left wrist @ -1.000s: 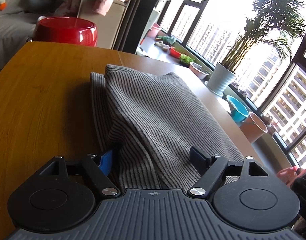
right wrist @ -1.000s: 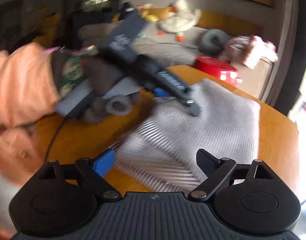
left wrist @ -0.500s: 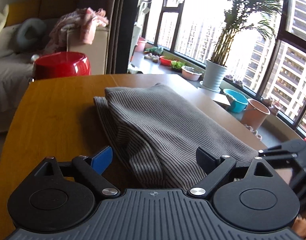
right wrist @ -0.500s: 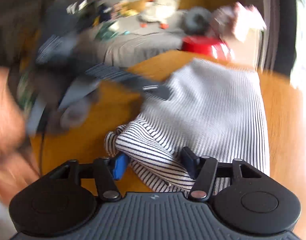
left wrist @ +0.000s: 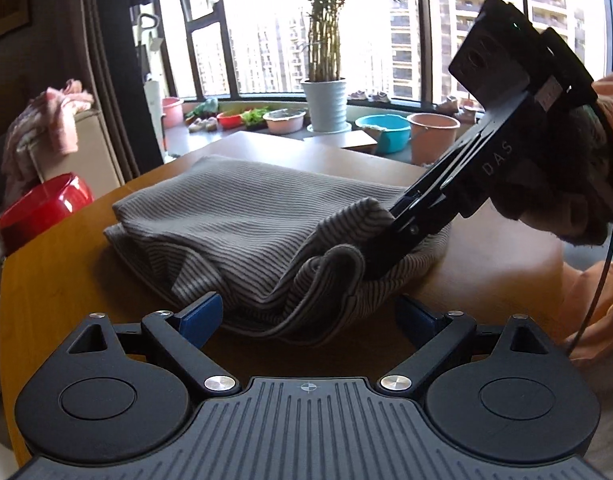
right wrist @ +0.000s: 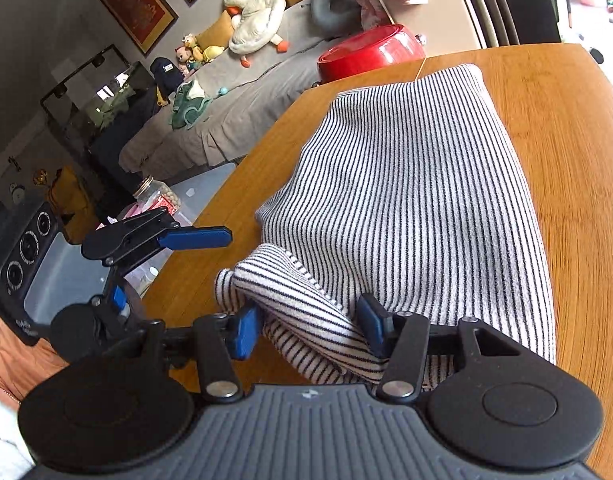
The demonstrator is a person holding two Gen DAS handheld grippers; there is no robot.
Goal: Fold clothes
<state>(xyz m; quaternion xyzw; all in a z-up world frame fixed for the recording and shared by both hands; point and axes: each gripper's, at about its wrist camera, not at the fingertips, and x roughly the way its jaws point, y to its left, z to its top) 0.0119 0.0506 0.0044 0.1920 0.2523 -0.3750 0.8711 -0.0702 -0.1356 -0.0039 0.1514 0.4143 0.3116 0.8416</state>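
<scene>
A black-and-white striped garment (right wrist: 406, 200) lies folded on the wooden table (right wrist: 566, 128); it also shows in the left wrist view (left wrist: 246, 216). My right gripper (right wrist: 310, 332) has its jaws around a bunched roll of the garment's near corner, pads touching the cloth. In the left wrist view the right gripper (left wrist: 390, 240) pushes into that same fold from the right. My left gripper (left wrist: 306, 316) is open wide, just short of the garment's near edge, holding nothing. It also shows in the right wrist view (right wrist: 166, 256) off the table's left edge.
A red bowl (right wrist: 370, 52) stands at the table's far end. A sofa with a plush duck (right wrist: 258, 4) lies beyond. A potted plant (left wrist: 322, 100) and basins stand along the window sill. A clear storage box (right wrist: 210, 184) with a jar sits beside the table.
My left gripper has pulled back off the garment and swung to face the window. My right gripper has moved in and narrowed its jaws around the bunched corner.
</scene>
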